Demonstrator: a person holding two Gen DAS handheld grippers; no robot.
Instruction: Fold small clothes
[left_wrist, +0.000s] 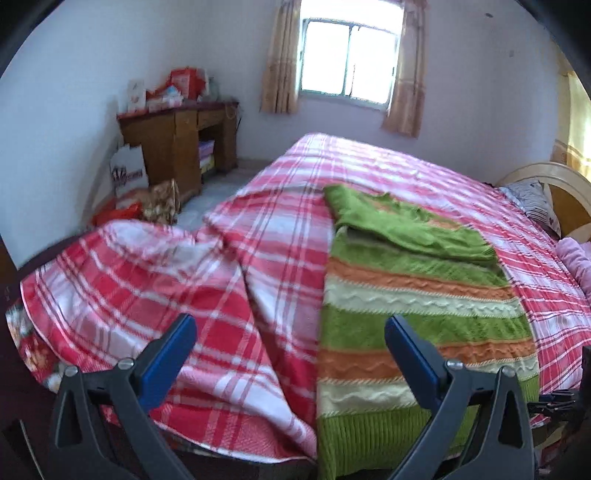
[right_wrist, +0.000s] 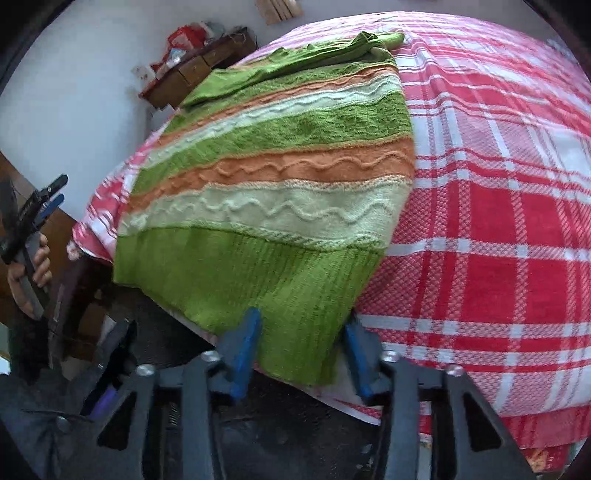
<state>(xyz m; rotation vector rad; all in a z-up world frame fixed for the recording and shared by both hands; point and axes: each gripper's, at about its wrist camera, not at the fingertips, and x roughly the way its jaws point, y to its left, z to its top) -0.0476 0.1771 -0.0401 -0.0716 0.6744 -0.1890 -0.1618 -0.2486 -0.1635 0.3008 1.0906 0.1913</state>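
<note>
A knitted sweater with green, orange and cream stripes (left_wrist: 421, 306) lies flat on the red plaid bedspread (left_wrist: 184, 288), sleeves folded over its upper part; it also shows in the right wrist view (right_wrist: 273, 184). My left gripper (left_wrist: 291, 325) is open and empty, hovering above the sweater's left edge near the hem. It also shows at the far left of the right wrist view (right_wrist: 55, 192), held in a hand. My right gripper (right_wrist: 303, 328) is open, its blue pads either side of the green ribbed hem (right_wrist: 258, 280) at the bed's near edge.
A wooden desk (left_wrist: 177, 144) with boxes stands against the far wall, with bags (left_wrist: 129, 173) on the floor beside it. A window with curtains (left_wrist: 347, 59) is behind the bed. A headboard and pillow (left_wrist: 535, 195) are at right.
</note>
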